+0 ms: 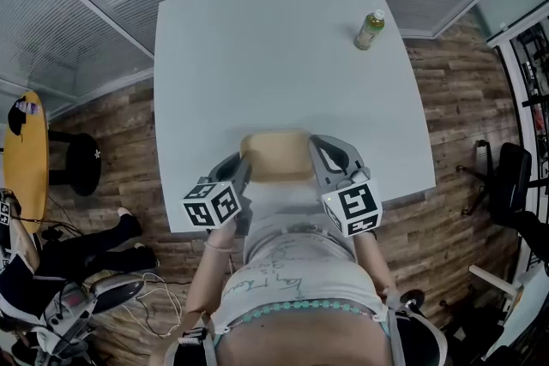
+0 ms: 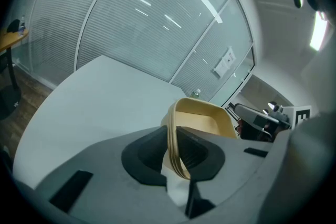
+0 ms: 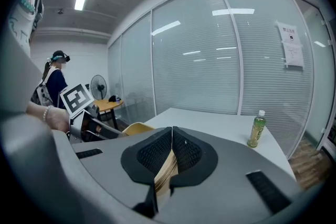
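The table [image 1: 257,56] had the tray [image 1: 276,152] at its near edge. Your left gripper [image 1: 242,171] was clamped on the tray's left rim and your right gripper [image 1: 319,153] on its right rim. The bottle [image 1: 370,29] stood well apart, far right.

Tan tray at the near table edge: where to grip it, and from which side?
Grip the thin raised rim at two opposite ends, one gripper coming in from each side. The tray is shallow and wide, so probably only the rim fits between jaws. The left gripper and right gripper are shut on it that way.
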`<state>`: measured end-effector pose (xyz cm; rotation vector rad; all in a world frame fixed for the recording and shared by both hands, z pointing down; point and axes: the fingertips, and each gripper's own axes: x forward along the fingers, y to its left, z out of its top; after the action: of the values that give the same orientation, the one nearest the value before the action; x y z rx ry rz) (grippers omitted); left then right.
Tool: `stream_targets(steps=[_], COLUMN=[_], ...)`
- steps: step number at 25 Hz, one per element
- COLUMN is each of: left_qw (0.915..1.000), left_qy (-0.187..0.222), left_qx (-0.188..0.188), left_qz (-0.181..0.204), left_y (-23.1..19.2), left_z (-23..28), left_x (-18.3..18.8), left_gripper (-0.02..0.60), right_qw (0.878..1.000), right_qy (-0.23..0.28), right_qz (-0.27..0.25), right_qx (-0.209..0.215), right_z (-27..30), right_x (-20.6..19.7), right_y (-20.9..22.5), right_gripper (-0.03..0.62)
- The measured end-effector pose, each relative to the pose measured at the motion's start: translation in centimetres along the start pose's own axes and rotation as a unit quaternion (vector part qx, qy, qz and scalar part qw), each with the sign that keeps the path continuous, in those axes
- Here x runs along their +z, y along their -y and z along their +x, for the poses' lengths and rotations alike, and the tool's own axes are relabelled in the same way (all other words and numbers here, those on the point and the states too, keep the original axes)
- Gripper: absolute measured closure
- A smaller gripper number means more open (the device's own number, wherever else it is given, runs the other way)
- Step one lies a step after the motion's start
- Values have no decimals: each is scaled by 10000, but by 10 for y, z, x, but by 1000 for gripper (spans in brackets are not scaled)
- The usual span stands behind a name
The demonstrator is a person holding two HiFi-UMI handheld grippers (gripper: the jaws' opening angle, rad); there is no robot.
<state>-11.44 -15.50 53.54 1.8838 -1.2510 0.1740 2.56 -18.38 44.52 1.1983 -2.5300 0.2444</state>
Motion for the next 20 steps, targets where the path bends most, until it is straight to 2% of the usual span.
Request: stream_targets(steps=[10, 20], left_qw=[10000, 9990], left_qy=[73, 450], left_qx=[-1, -36], left_qz=[47, -52], left_y=[4, 19], left_z=[2, 11], left_x=[10, 36], left_gripper=[544, 545], right_qw=[9999, 9975], right_qy=[50, 558], right_qz=[-156, -411], right_qx=[15, 152], right_z=[-3, -13], right_x=[8, 40], right_y=[5, 18], right_gripper=[592, 592])
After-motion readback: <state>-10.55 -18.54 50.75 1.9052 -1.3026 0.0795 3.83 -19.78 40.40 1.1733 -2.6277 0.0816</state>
